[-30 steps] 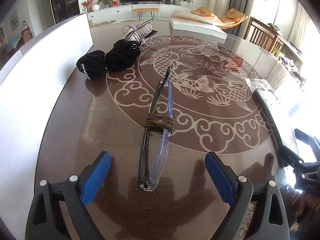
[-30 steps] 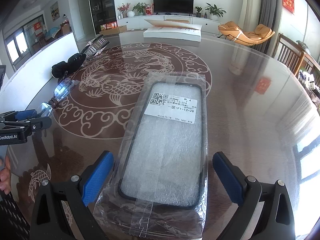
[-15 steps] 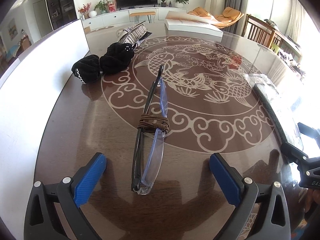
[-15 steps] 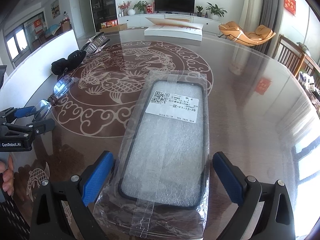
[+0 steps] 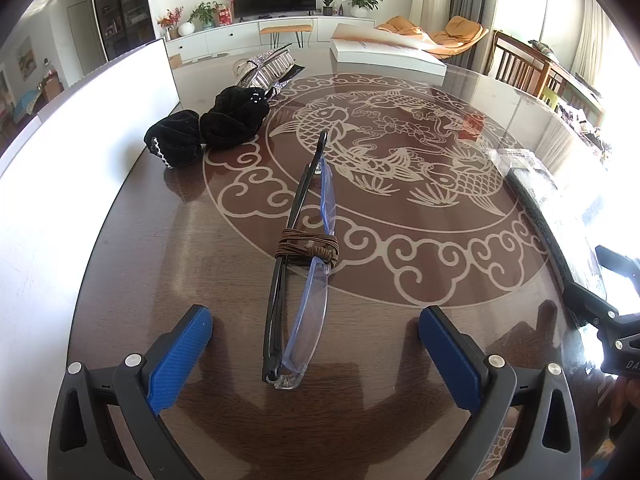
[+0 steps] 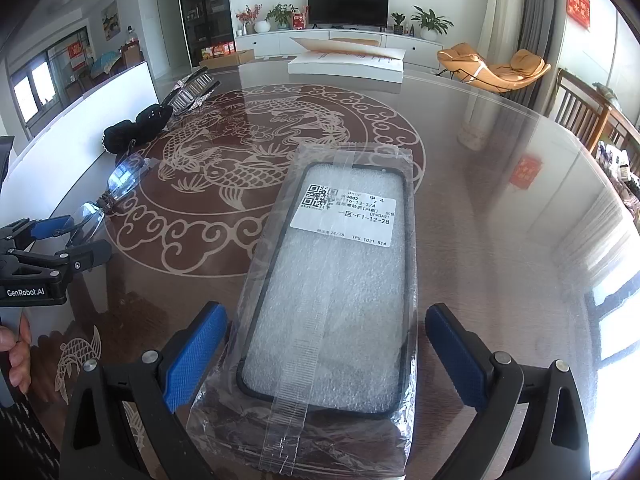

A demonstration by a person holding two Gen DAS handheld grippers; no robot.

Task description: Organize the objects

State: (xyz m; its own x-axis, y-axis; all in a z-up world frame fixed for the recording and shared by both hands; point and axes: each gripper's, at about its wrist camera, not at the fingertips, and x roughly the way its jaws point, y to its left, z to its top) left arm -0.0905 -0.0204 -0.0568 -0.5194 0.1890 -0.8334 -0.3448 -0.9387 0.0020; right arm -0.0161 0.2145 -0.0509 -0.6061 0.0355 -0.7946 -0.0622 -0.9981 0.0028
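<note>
The folded glasses (image 5: 298,280), bound at the middle with a brown cord (image 5: 308,250), lie on the glass-topped table (image 5: 168,248) directly ahead of the left gripper (image 5: 316,356), whose blue-padded jaws stand wide open on either side of the near end without touching it. The bagged phone case (image 6: 332,288) (white label with a QR code on top) lies flat between the open jaws of the right gripper (image 6: 326,354). Further back on the left sit two black velvet pouches (image 5: 208,130) and a silvery clutch (image 5: 266,68), with a white box (image 5: 384,56) at the far edge.
</note>
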